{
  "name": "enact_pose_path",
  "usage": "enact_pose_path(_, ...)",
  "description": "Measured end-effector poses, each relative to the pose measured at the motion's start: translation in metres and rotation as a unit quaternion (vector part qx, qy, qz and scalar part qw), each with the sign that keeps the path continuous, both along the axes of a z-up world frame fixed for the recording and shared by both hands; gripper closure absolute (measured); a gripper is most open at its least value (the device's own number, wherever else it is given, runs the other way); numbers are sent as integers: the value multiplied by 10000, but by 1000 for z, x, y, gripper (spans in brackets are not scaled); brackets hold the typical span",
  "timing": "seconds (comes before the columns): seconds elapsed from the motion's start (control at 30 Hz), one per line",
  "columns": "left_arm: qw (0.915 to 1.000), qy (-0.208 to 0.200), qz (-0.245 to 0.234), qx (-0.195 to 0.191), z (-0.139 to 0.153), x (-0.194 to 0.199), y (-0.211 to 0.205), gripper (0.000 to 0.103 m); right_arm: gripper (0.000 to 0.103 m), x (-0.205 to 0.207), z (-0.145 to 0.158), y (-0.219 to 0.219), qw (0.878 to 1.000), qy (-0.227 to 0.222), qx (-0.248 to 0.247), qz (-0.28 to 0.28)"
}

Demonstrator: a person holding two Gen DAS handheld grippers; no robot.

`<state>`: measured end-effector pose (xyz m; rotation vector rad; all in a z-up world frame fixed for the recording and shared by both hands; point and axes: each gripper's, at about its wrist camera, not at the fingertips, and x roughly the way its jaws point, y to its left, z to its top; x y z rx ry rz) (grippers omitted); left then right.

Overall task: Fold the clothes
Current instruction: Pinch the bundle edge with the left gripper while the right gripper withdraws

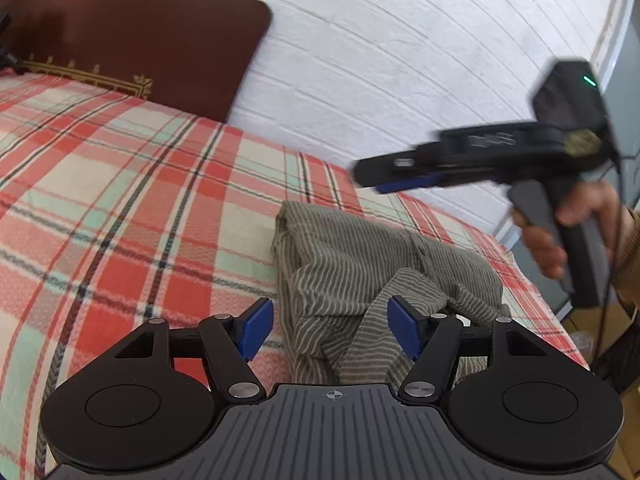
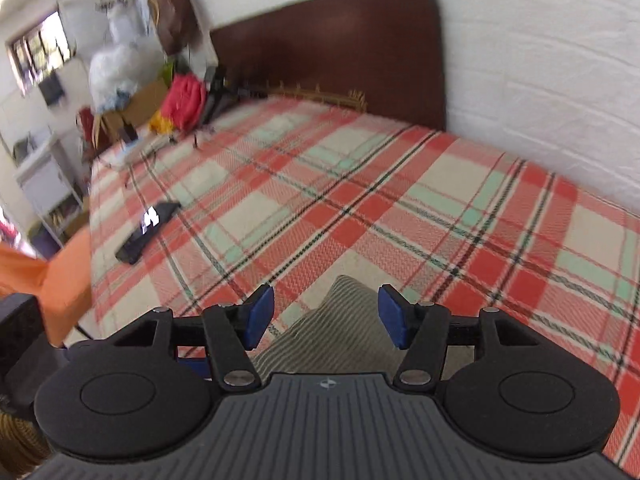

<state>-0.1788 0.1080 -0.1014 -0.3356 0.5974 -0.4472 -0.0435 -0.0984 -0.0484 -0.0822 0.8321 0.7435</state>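
Note:
A grey-green striped garment (image 1: 360, 272) lies bunched and partly folded on the plaid bedspread (image 1: 120, 200), near the bed's right edge. My left gripper (image 1: 330, 330) hovers open just above its near folds, with nothing between the blue pads. In the left wrist view the right gripper (image 1: 384, 178) hangs in the air above the garment's far end, blurred, held by a hand (image 1: 560, 236). From the right wrist view, my right gripper (image 2: 326, 316) stands open over a corner of the striped garment (image 2: 340, 328), holding nothing.
A dark brown headboard (image 1: 132, 36) and a white wall (image 1: 400, 60) bound the bed. A black device (image 2: 146, 232) lies on the plaid bedspread (image 2: 360, 200) at its far left. Orange cloth (image 2: 48, 280) and cluttered shelves sit beyond the bed's left side.

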Motion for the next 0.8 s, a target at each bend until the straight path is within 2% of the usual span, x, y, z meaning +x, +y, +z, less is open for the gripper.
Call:
enact_pose_path(0.17,9995,168,-98,-229,-9,12,2,29,41,11,-14,25,9986,80,-419,302)
enact_pose_path(0.27,9966,441,-91,-683,-18,18,13,31,41,20,-19,30,9981,144,-516,295)
enact_pose_path(0.37,9911,750,-61,-1096,-28,24,23,46,41,30,-24,26,9980,331,-519,162)
enact_pose_path(0.4,9902,802,-47,-1144,-30,25,25,52,41,33,-26,26,9977,392,-532,146)
enact_pose_path(0.5,9918,722,-88,-1050,-29,20,22,65,44,37,-33,30,9963,477,-690,200)
enact_pose_path(0.53,9923,696,-102,-1019,-29,19,22,66,47,38,-36,33,9957,479,-763,231)
enact_pose_path(0.57,9928,669,-116,-988,-29,17,21,88,55,38,-36,34,9953,448,-827,243)
enact_pose_path(0.6,9933,643,-130,-957,-29,16,20,95,89,39,-36,33,9955,440,-810,213)
enact_pose_path(0.63,9937,616,-143,-926,-28,14,19,97,98,41,-35,33,9957,432,-794,183)
enact_pose_path(0.73,9948,548,-184,-836,-28,10,17,100,98,44,-33,31,9964,403,-735,85)
enact_pose_path(0.8,9941,669,-192,-837,-36,10,17,101,99,46,-32,26,9975,360,-596,-64)
